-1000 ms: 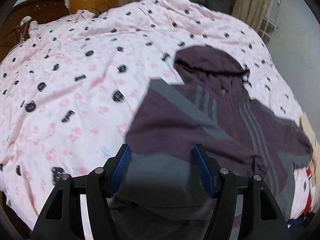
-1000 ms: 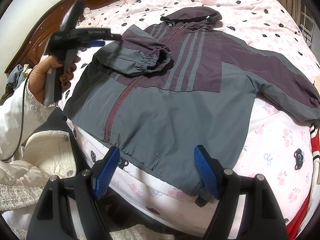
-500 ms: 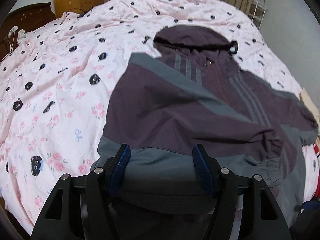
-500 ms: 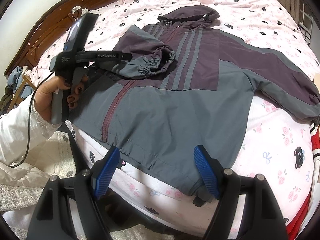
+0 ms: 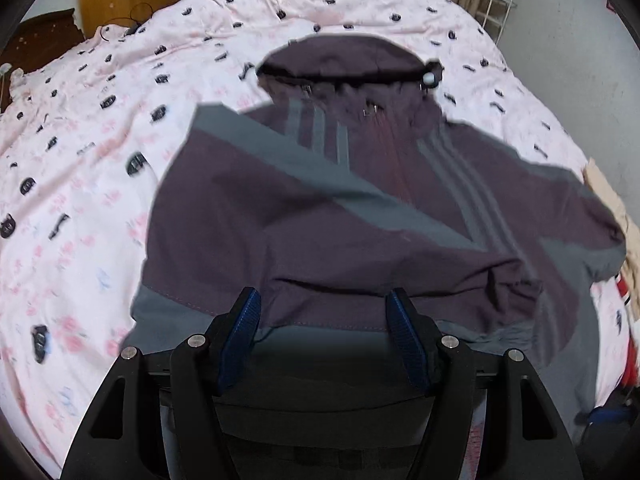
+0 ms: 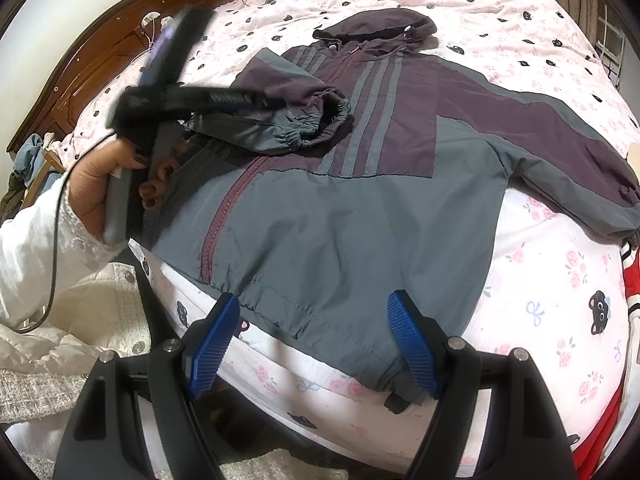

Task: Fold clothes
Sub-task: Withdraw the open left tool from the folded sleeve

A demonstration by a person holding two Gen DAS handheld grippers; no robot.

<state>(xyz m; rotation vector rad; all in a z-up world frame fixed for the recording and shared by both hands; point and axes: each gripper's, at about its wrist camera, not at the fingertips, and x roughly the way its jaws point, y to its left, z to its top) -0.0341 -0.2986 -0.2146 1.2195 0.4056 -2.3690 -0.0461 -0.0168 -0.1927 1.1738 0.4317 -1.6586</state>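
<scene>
Nearest, at the bottom of the right wrist view, the right hand-held gripper (image 6: 314,344) hangs with its blue pads spread apart over the hem of the jacket (image 6: 360,216), gripping nothing. Beyond it the grey and plum hooded jacket lies front up across the middle of the frame on the bed (image 6: 552,292). At the left of the frame a hand (image 6: 120,176) holds the left hand-held gripper (image 5: 324,338), its pads also apart, above the folded-in sleeve (image 6: 296,120).

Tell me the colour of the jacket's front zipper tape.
Maroon, running down the grey lower front of the jacket; the zipper shows best in the right wrist view.
</scene>
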